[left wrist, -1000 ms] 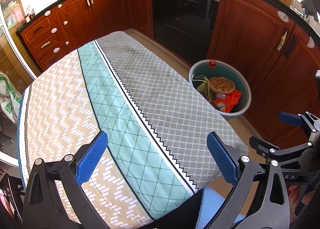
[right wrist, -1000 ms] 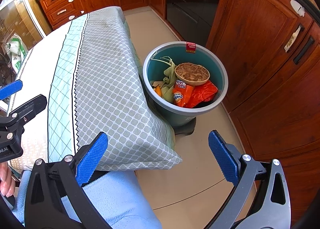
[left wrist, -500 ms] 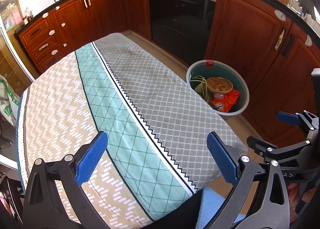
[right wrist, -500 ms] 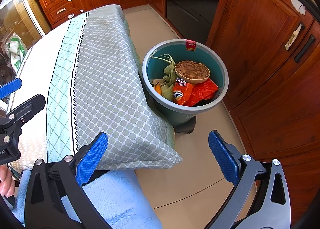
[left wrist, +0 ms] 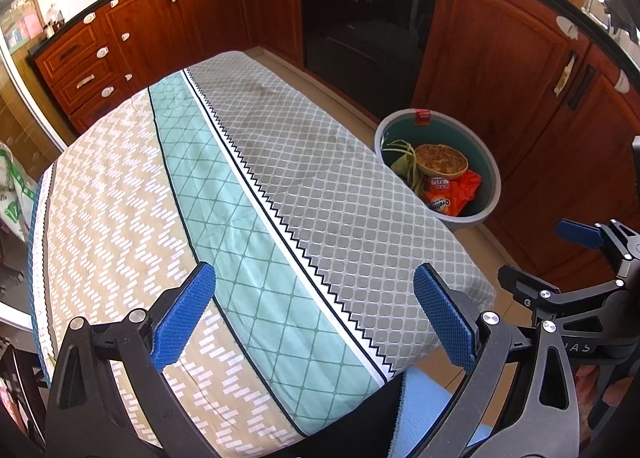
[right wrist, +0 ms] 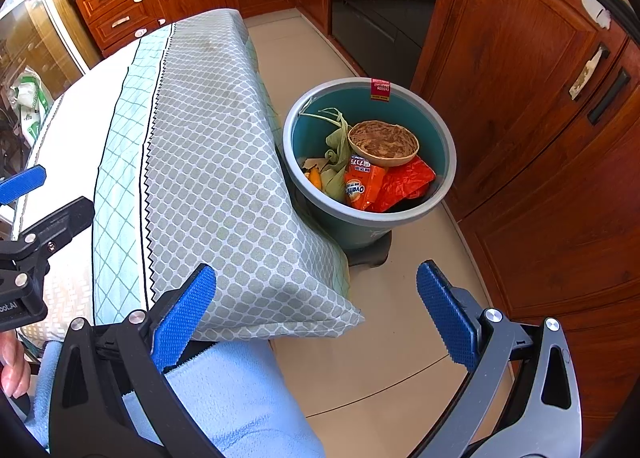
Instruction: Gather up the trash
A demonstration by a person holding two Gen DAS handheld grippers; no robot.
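Patterned tablecloth [left wrist: 280,194] is seen under both empty, spread-open grippers, left [left wrist: 316,316] and right [right wrist: 316,316]; ahead, a filled trash bin [right wrist: 448,178].

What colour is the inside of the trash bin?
Teal inside the trash bin, with a grey rim; clearest in the right wrist view.

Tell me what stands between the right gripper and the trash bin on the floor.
Nothing visible blocks it. The right gripper hangs open over bare beige floor tile, and the round grey-rimmed teal trash bin stands ahead of it with its mouth uncovered. The patterned tablecloth's corner hangs to the left, beside the bin, not across the path.
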